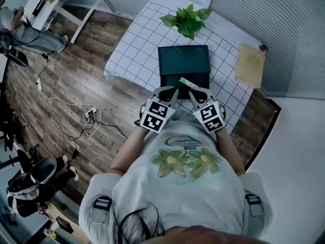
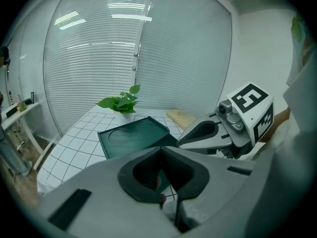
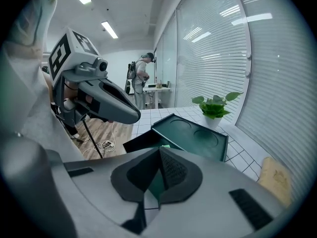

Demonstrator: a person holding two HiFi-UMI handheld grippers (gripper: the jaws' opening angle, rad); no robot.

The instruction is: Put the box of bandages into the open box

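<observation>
Bandage box (image 1: 189, 82) | inside open box (image 1: 171, 82) | head view shows; left gripper view doesn't

The box (image 1: 184, 60) is dark green, in and out, with two round shapes pressed in its lid. The bandage box (image 1: 189, 82) is white with a light green stripe. The cloth (image 1: 134, 47) is white with a grid of thin dark lines. The plant (image 1: 188, 19) has bright green leaves. The floor (image 1: 61, 80) shows brown wood planks, and the cables (image 1: 91, 117) on it are white. The pad (image 1: 250, 65) is pale yellow. The left gripper (image 1: 173, 93) and the right gripper (image 1: 193, 94) are grey with black-and-white square markers. The shirt (image 1: 177, 187) is light grey with green and yellow flowers. The blinds (image 2: 99, 58) are pale grey with fine horizontal stripes.
</observation>
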